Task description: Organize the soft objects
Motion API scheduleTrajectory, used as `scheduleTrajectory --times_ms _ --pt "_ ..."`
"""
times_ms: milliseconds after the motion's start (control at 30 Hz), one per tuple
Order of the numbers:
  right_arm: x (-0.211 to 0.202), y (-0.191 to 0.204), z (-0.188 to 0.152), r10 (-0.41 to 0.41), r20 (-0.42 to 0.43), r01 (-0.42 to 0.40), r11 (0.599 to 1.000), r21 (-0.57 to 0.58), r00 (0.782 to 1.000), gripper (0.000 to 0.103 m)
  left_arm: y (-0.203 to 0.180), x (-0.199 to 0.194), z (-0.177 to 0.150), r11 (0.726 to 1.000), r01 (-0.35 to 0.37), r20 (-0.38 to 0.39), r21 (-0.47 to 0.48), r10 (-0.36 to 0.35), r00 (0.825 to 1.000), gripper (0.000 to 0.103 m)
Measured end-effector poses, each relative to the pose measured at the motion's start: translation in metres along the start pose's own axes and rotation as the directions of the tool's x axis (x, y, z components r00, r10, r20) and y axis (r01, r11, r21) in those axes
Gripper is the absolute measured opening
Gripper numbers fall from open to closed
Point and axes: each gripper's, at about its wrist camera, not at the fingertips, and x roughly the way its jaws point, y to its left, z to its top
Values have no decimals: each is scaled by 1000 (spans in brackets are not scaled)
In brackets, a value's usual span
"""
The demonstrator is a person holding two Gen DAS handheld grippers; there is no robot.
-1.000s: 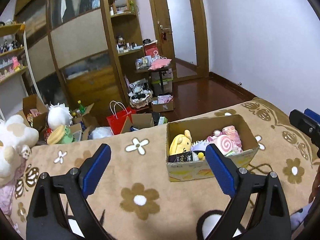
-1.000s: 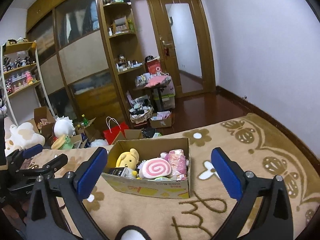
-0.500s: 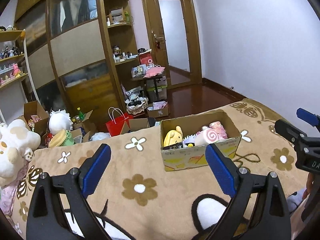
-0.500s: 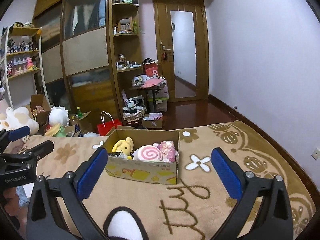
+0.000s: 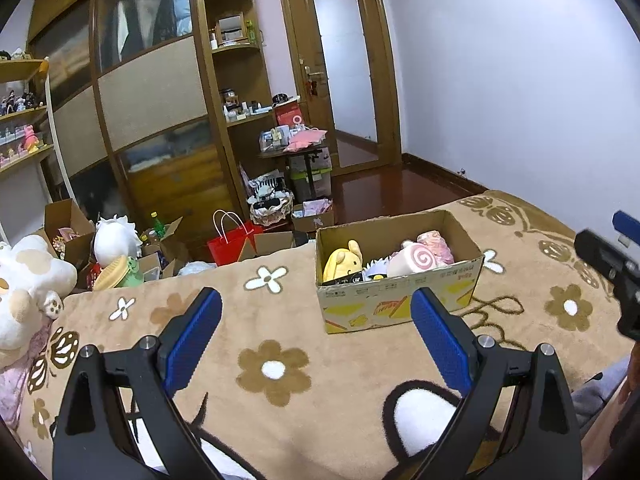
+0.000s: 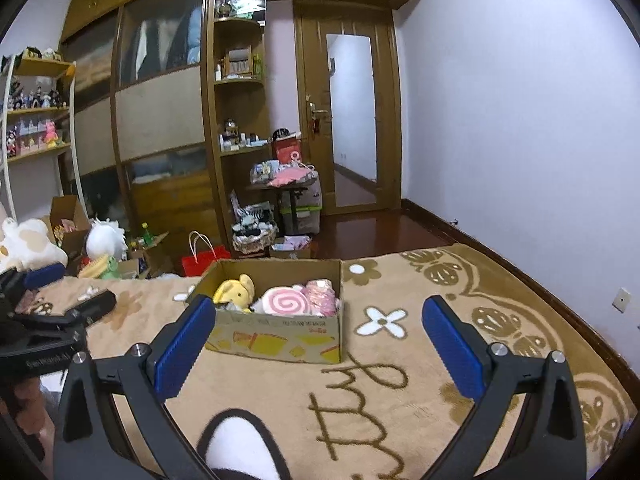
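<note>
Both claws spread, nothing held; plushies sit in box on blanket.

L wrist view: left gripper (image 5: 316, 316) wide apart, empty, cardboard box (image 5: 396, 280) just ahead w/ yellow plush (image 5: 342, 260) & pink swirl plush (image 5: 414, 261) inside. R wrist view: right gripper (image 6: 318, 336) also spread, empty, box (image 6: 276, 320) ahead. Toys prob light, squashy, non-slip; pinch mid-body, pads will sink in.

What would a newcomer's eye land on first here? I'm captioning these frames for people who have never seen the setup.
First, the cardboard box in the middle of the brown flowered blanket, packed with a yellow plush and a pink swirl plush. Next, the left gripper and right gripper, both wide open and empty in the foreground. Beyond the blanket's left end sits a big white plush.
</note>
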Motion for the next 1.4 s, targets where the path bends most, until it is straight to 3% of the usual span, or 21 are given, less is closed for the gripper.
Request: scheduleTrajectory --times_ms 500,1400 --pt "0 -3 -2 -3 9 3 1000 13 1000 103 7 -13 1 999 -28 77 -34 30 997 95" --pt "2 5 -7 5 -24 -5 1000 -4 1000 103 6 -10 0 1000 -3 52 -21 4 999 95"
